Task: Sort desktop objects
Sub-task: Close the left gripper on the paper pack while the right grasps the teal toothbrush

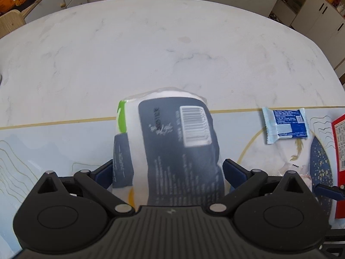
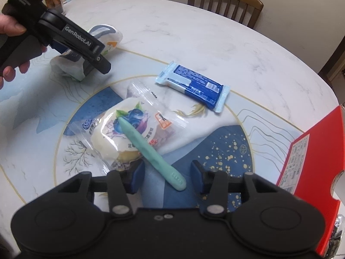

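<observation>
"GenRobot.AI" on left gripper [image 2: 85, 52] — barcoded tissue pack [image 1: 172, 142] between fingers [image 1: 234, 171]

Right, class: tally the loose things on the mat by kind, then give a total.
Plastic-wrapped packs: 3 (white-and-navy tissue pack, blue-and-white snack bar, clear blueberry bread bag)
Mint-green plastic handles: 1
Red cardboard boxes: 1
Total: 5

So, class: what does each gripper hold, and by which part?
The left gripper clamps the tissue pack by its sides; the right gripper holds nothing.
</observation>
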The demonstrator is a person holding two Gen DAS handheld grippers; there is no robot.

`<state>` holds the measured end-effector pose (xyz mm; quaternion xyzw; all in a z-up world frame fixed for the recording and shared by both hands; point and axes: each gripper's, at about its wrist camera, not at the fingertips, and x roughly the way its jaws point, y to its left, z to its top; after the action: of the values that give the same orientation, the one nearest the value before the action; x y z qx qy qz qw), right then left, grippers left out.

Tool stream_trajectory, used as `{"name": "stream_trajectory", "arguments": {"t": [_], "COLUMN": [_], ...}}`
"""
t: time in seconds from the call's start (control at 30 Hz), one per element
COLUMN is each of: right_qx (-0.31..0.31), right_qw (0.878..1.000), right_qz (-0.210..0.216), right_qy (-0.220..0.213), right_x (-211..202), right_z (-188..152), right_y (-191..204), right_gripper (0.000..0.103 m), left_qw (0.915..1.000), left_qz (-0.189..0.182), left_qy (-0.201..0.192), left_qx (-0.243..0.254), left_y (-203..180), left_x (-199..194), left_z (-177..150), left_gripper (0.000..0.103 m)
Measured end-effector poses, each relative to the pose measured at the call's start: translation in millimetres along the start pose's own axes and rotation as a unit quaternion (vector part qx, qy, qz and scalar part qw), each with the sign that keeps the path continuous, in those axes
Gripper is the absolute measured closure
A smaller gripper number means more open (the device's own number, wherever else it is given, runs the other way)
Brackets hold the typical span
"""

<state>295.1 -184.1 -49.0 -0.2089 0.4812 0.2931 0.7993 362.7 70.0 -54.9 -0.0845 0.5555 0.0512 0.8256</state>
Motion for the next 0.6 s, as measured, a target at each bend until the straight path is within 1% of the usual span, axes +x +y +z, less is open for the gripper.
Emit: {"name": "stream_trajectory", "arguments": {"t": [0.07, 0.3, 0.37, 0.4, 0.47, 0.57, 0.6], "right_qx": [0.0, -0.004, -0.004, -0.004, -0.003, -0.001, -0.001], "right_qw": [1.0, 1.0, 1.0, 1.0, 1.0, 1.0, 1.0], "right_qz": [0.003, 0.0, 0.0, 0.0, 0.003, 0.003, 0.002], "right_qy": [0.0, 0.0, 0.0, 0.0, 0.001, 0.002, 0.001], "right_x": [-0.2, -1.4, -1.8, -1.7, -1.9, -2.6, -3.2], "right_z": [0.5, 1.2, 1.1, 1.3, 1.4, 1.9, 2.1], "right_y": [0.4, 2.9, 2.8, 3.0, 2.8, 3.1, 3.2], "right_gripper": [0.068, 0.073, 0.077, 0.08, 0.089, 0.092, 0.093], "left_qw": [1.0, 0.9996, 0.9994, 0.9993, 0.9992, 0.9993, 0.9992], "left_qz": [0.001, 0.007, 0.011, 0.013, 0.015, 0.014, 0.014], "left_qy": [-0.003, -0.009, -0.011, -0.013, -0.017, -0.021, -0.023], "left_qx": [0.007, 0.024, 0.031, 0.032, 0.033, 0.029, 0.029], "left_y": [-0.7, -4.6, -5.5, -4.0, -2.9, -3.3, -2.8], "left_x": [0.3, 1.0, 1.9, 2.1, 1.4, -1.3, -1.9], "left_z": [-0.5, -2.1, -2.4, -2.4, -2.2, -2.6, -2.6], "left_gripper": [0.0, 0.003, 0.005, 0.008, 0.011, 0.019, 0.022]}}
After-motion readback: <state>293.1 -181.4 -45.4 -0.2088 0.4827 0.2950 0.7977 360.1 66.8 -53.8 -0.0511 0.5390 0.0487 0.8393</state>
